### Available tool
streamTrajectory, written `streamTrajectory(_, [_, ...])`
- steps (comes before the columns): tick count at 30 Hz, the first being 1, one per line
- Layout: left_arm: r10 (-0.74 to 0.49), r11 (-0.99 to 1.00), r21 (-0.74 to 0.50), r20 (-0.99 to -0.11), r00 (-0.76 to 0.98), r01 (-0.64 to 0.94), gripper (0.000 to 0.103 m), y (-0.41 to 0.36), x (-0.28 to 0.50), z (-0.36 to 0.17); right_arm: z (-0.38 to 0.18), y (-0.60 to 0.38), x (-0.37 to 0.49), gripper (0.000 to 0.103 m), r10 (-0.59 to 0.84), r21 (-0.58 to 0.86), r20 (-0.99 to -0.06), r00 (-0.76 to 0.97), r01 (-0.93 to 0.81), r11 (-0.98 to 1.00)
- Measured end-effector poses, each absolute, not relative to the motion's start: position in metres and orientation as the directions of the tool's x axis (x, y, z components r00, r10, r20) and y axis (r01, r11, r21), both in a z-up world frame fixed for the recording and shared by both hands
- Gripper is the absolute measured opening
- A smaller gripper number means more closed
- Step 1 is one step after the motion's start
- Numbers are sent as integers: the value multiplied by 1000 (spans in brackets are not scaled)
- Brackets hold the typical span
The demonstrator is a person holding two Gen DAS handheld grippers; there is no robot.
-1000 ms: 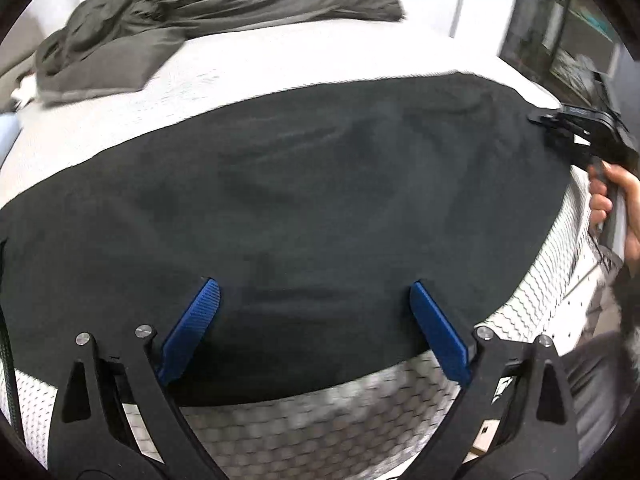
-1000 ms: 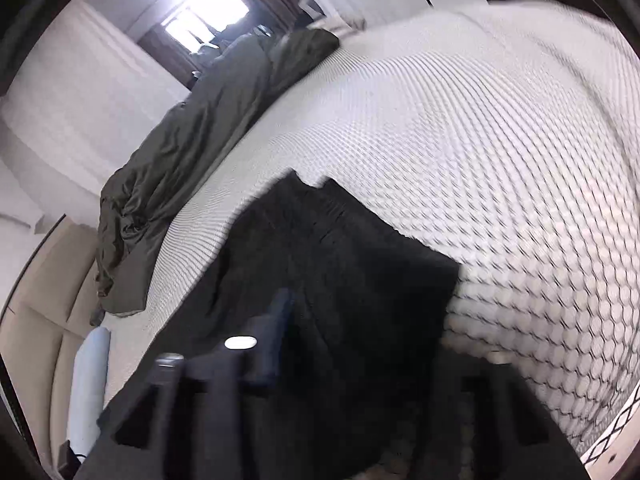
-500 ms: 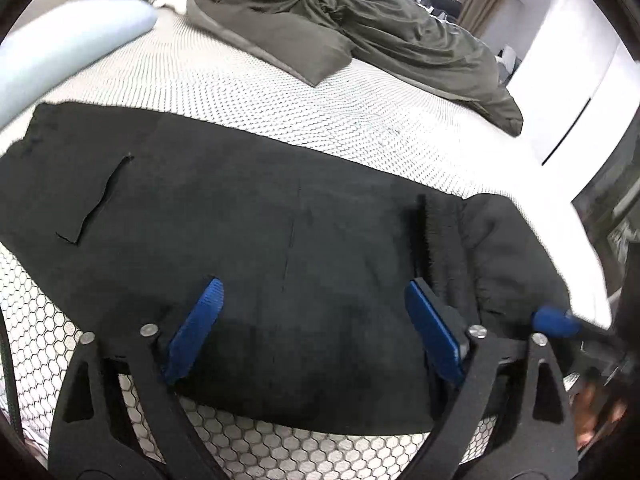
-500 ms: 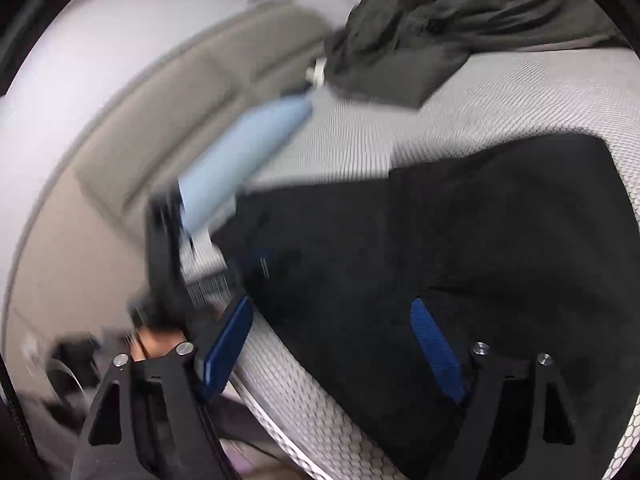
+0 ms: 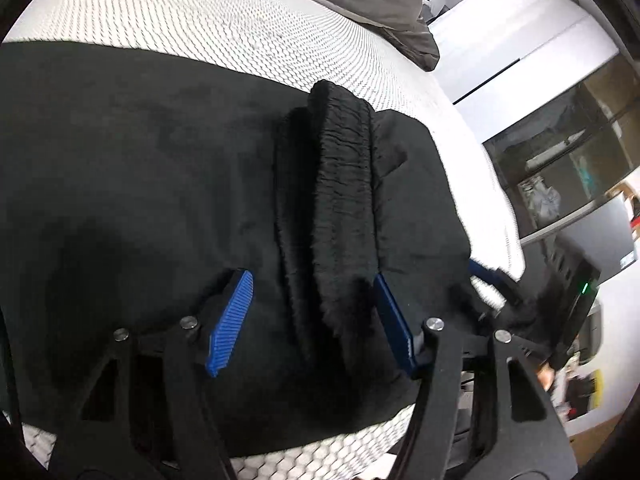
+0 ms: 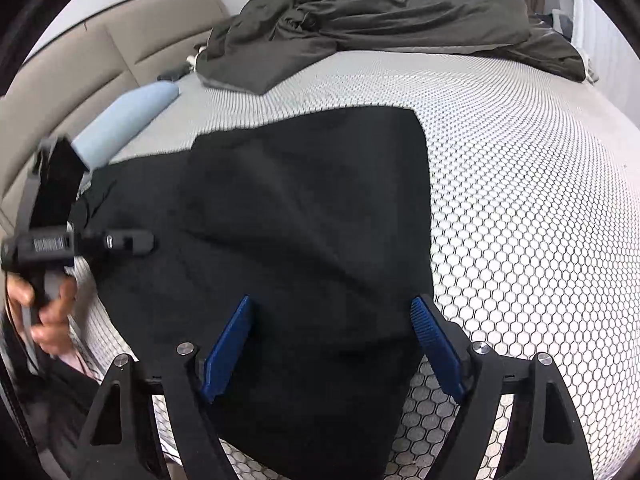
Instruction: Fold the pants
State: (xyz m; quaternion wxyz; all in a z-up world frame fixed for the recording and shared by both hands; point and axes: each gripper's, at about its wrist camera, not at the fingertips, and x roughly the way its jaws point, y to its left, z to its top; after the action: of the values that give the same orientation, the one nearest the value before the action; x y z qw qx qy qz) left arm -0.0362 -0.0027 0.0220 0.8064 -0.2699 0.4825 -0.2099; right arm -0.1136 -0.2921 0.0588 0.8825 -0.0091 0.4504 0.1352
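- Black pants (image 5: 160,184) lie on the bed (image 6: 520,184), one end folded over.
- Left tongs (image 5: 312,320) gape above the fold.
- Right tongs (image 6: 332,344) gape, gripping nothing.

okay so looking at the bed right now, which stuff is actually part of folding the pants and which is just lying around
Part of the job:
black pants
left gripper, jaws open
right gripper, jaws open

Just lying about:
grey duvet
light blue pillow
mattress underneath

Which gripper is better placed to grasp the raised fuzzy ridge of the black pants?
Left. The left gripper is open with the raised fuzzy ridge between its fingers. The right gripper is open over flat cloth.
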Motion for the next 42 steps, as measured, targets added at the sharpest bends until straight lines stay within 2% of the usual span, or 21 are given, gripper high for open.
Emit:
streamTrajectory(1, [-610, 754, -653, -657, 444, 70, 56, -2, -33, 21, 57, -290, -116, 83, 222, 87, -796, 564, -256, 963])
streamTrajectory(2, [-618, 744, -666, -651, 440, 59, 38, -4, -28, 19, 56, -287, -116, 85, 217, 75, -794, 568, -262, 962])
streamTrajectory(3, [-622, 737, -674, -652, 434, 43, 34, -7, -22, 16, 54, -284, -115, 86, 215, 74, -795, 567, -262, 962])
streamTrajectory(5, [-609, 736, -677, -650, 455, 17, 20, -9, -18, 14, 41, -291, -118, 87, 202, 63, -802, 562, -257, 964])
streamTrajectory(8, [-563, 773, -633, -654, 505, 41, 10, -18, -22, 27, 34, -290, -109, 90, 184, 41, -806, 562, -257, 966])
streamTrajectory(10, [-538, 791, -608, -633, 556, 73, 8, -17, -31, 45, 35, -290, -105, 91, 186, 54, -804, 564, -243, 969])
streamTrajectory(13, [-509, 805, -586, -602, 616, 92, 7, 4, -49, 71, 39, -280, -99, 91, 223, 94, -792, 568, -248, 964])
streamTrajectory(16, [-444, 831, -555, -610, 656, 47, 6, 36, -65, 80, 42, -268, -99, 91, 266, 120, -785, 559, -285, 951])
streamTrajectory(21, [-388, 855, -519, -657, 646, -14, 6, 63, -75, 64, 36, -253, -102, 90, 299, 121, -791, 534, -343, 931])
streamTrajectory(27, [-404, 860, -510, -681, 611, 1, 8, 72, -76, 47, 39, -261, -102, 91, 312, 149, -789, 530, -327, 933])
streamTrajectory(29, [-421, 852, -522, -715, 558, -27, 27, 64, -58, 35, 38, -266, -104, 90, 307, 145, -792, 529, -325, 935])
streamTrajectory(35, [-549, 767, -642, -663, 509, -8, 57, 72, -39, 16, 44, -285, -112, 91, 283, 116, -800, 530, -326, 938])
streamTrajectory(36, [-559, 755, -655, -657, 506, -16, 57, 72, -37, 15, 46, -294, -113, 91, 284, 125, -794, 538, -312, 942])
streamTrajectory(39, [-583, 730, -683, -640, 500, -23, 57, 66, -26, 13, 54, -328, -121, 91, 278, 165, -768, 576, -242, 956])
streamTrajectory(40, [-580, 731, -682, -641, 503, -27, 48, 65, -22, 10, 56, -342, -125, 91, 280, 190, -759, 587, -211, 959])
streamTrajectory(41, [-557, 741, -670, -650, 517, -43, 28, 63, -20, 9, 58, -355, -129, 91, 280, 209, -755, 593, -187, 960])
streamTrajectory(42, [-544, 745, -665, -651, 529, -52, 23, 62, -17, 8, 58, -368, -133, 91, 278, 234, -748, 603, -153, 960])
